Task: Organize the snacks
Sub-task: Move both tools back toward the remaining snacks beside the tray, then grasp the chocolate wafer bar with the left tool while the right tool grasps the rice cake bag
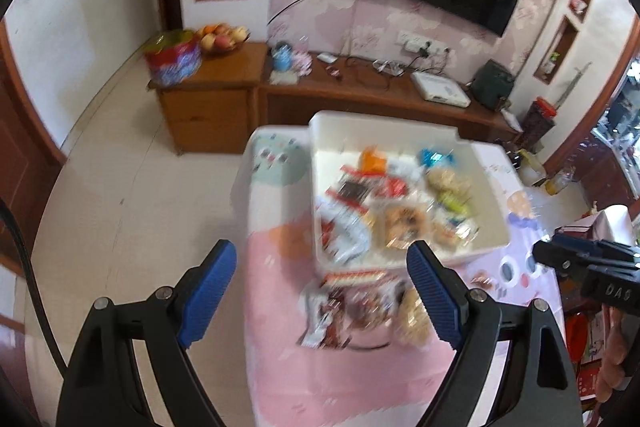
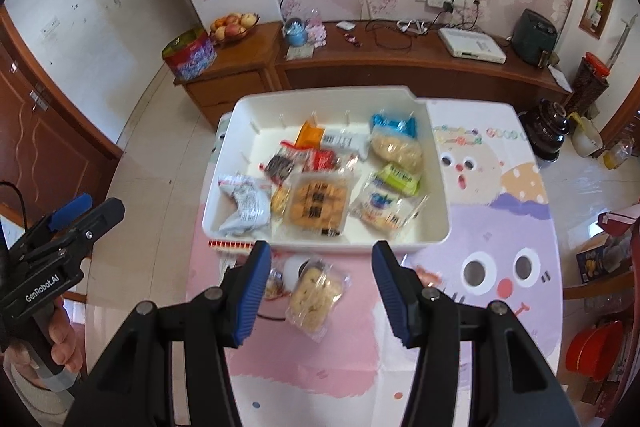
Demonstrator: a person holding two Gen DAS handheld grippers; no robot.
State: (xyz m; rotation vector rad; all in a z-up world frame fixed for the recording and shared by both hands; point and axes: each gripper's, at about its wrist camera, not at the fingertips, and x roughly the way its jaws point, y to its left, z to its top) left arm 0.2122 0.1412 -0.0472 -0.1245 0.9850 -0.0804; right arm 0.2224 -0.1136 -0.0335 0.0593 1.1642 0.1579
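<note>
A white plastic bin (image 2: 437, 187) stands on the table and holds several wrapped snacks, among them a square cookie pack (image 2: 318, 205), a silver-white packet (image 2: 244, 205) and a blue-topped cracker bag (image 2: 396, 145). In front of the bin a clear pack of cookies (image 2: 314, 293) and other small packets (image 2: 276, 285) lie loose on the cloth. My right gripper (image 2: 324, 287) hangs open above that cookie pack, pads apart from it. In the blurred left wrist view my left gripper (image 1: 324, 291) is wide open above the loose packets (image 1: 360, 311), holding nothing.
The table (image 2: 500, 227) has a pink and lilac cartoon cloth; its left edge drops to a tiled floor (image 2: 152, 187). Behind stand a wooden TV cabinet (image 2: 400, 67), a fruit bowl (image 2: 234, 25) and a round tin (image 2: 190, 55). A hand (image 2: 60, 339) holds the left gripper (image 2: 96, 207).
</note>
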